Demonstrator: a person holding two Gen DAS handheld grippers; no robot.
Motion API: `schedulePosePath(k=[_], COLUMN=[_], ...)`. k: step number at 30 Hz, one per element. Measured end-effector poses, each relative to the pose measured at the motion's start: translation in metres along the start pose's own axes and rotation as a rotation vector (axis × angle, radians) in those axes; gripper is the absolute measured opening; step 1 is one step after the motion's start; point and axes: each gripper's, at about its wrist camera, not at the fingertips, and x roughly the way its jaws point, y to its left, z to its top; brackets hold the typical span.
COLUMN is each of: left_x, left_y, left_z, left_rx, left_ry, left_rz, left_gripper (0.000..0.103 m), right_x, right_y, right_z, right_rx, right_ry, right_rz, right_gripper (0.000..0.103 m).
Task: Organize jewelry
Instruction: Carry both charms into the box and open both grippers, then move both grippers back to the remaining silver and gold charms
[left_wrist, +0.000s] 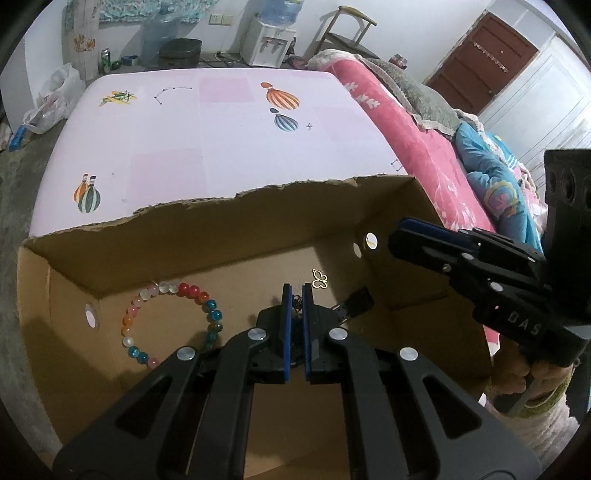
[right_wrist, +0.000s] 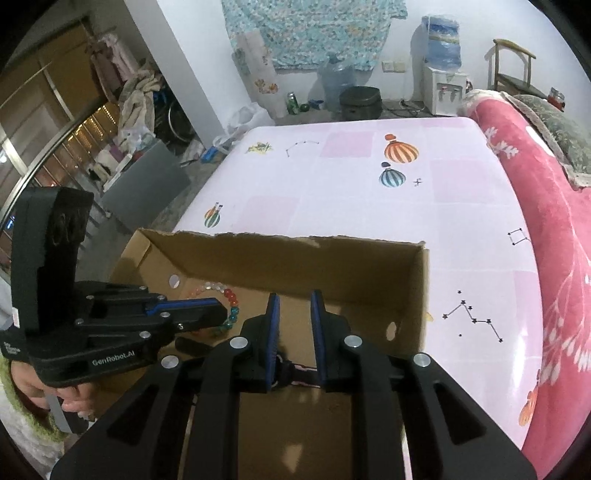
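A cardboard box (left_wrist: 207, 254) with a torn far rim sits on the table (left_wrist: 207, 140), and most of what can be judged of the task lies inside it. A bead bracelet (left_wrist: 170, 321) already rests on the box floor toward the left wall, and a small gold butterfly charm (left_wrist: 320, 279) lies on the floor near the middle, so at least two pieces look put away. Whether more jewelry waits outside the box cannot be told; none shows on the bare part of the table.

The left tool (left_wrist: 296, 295) is down inside the box, right of the bracelet, its two blue pads drawn close with only a narrow gap. Something small and dark shows between them, but whether it is gripped is unclear. The right tool (right_wrist: 294, 306) is over the right half of the box, its pads a moderate way apart; a dark strap with a pink stripe lies low between them, apparently loose, not held, though that is a judgement.

Room is tight: the two tools are near each other inside the box, with the right wall close to the right tool and the torn rim ahead. Beyond the box the table lies open, bordered on its right by a pink blanket (right_wrist: 554, 192)
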Motion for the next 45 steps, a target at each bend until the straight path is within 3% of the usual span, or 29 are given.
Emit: schedulePosePath(k=[2,5,6,15,18,22,27,31,37,41,45], left_x=[-0.004,-0.012,-0.015,-0.063,-0.101,-0.142,-0.166,-0.156,-0.097,-0.064,-0.048], left_y=[0.0,-0.001,-0.002,-0.015,-0.024,-0.029,-0.031,-0.032,-0.034,-0.041,-0.05], left_z=[0.002,0.003,0.003,-0.017,-0.043,-0.091,-0.158,-0.211,-0.26,-0.269,-0.265], left_rx=[0.004,0.008,0.007,0.043,0.084,0.124,0.148,0.13,0.136,0.156,0.235], left_ry=[-0.018,-0.039,-0.046,-0.129,-0.197,-0.277,-0.313,-0.284,-0.17,-0.132,-0.169], left_rz=[-0.003,-0.013,-0.019,-0.002,0.0,0.006,0.034,0.042,0.085,0.088,0.117], left_gripper=[0.006,0.021,0.026,0.028,0.029,0.039,0.045,0.046,0.046,0.045,0.044], right_x=[-0.007,-0.016,-0.019,-0.067,-0.095,-0.124,-0.138,-0.129,-0.084,-0.057,-0.039], right_y=[-0.001,-0.001,-0.001,0.004,0.005,0.004,0.003,0.008,0.027,0.043,0.05], right_z=[-0.001,-0.002,-0.003,-0.019,-0.038,-0.077,-0.131,-0.177,-0.224,-0.238,-0.24], right_rx=[0.001,0.006,0.009,0.013,0.01,0.016,0.043,0.087,0.14,0.111,0.091], right_ry=[-0.017,-0.042,-0.046,-0.125,-0.17,-0.199,-0.193,-0.147,-0.003,0.061,0.093], right_rz=[-0.005,-0.003,0.003,0.028,0.045,0.083,0.108,0.128,0.177,0.157,0.128], right_gripper=[0.021,0.037,0.037,0.038,0.046,0.047,0.047,0.047,0.046,0.04,0.033])
